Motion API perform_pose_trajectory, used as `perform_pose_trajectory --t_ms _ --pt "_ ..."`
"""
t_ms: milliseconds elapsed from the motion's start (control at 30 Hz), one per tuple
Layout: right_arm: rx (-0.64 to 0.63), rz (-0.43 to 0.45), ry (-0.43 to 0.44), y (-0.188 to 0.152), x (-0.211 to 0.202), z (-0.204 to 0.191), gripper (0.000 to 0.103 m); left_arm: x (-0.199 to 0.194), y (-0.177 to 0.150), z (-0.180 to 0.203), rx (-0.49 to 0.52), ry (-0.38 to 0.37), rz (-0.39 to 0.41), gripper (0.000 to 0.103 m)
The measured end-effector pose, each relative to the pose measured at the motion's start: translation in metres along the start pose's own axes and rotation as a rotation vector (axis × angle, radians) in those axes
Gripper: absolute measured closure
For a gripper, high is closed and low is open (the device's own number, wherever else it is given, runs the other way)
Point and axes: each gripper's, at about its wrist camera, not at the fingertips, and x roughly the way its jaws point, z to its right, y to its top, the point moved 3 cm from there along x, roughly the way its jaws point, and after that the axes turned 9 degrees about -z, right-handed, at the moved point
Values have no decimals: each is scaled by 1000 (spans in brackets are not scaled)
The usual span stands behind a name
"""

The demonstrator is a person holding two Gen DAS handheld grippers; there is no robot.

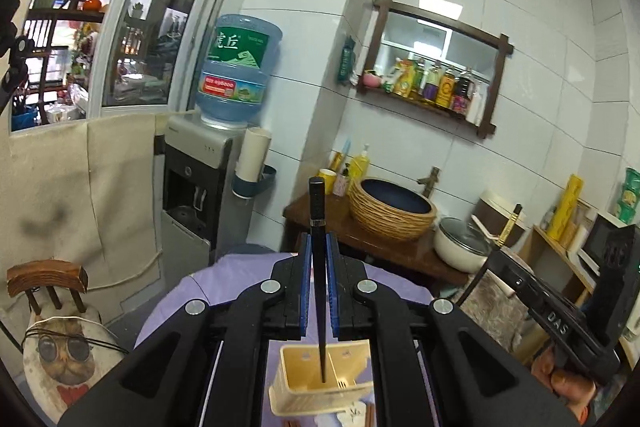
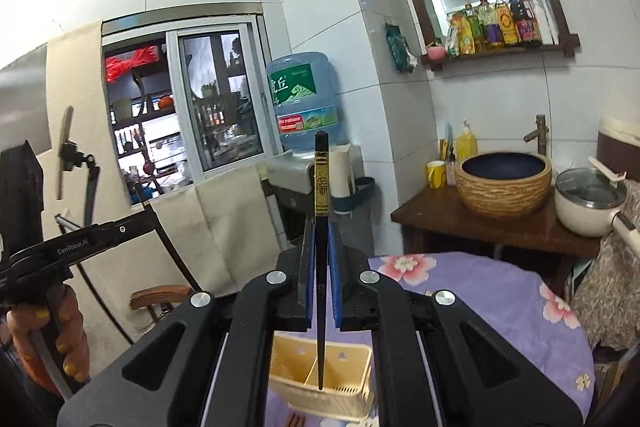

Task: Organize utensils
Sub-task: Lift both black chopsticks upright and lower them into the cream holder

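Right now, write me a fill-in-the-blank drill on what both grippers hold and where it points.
1. Each gripper, left gripper and right gripper, is shut on one black ____.
2. Both tips point down into the cream ____.
3. The right chopstick has a ____ band with characters.
4. The holder stands on a ____ floral tablecloth.

Missing: chopstick; holder; gold; purple

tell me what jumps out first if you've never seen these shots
Each hand-held gripper holds a black chopstick upright, tip down over a cream utensil holder on the purple flowered tablecloth: the left hand-held gripper a plain chopstick, the right hand-held gripper a gold-banded chopstick. Behind stand a blue water jug and a woven basin.
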Motion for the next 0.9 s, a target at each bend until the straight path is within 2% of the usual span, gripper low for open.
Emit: perform_pose_trajectory --t_ms 133,400,667,900 --pt "-12 4 -54 -11 28 2 96 34 -10 -2 -27 18 -30 96" --pt "28 -135 -75 -68 86 22 96 94 -59 -12 -46 45 -163 96" --pt "38 -190 -65 -92 105 28 96 126 -90 -20 -36 65 -247 96" --pt "56 -199 -78 -102 111 34 96 127 -94 -21 -21 87 -243 95"
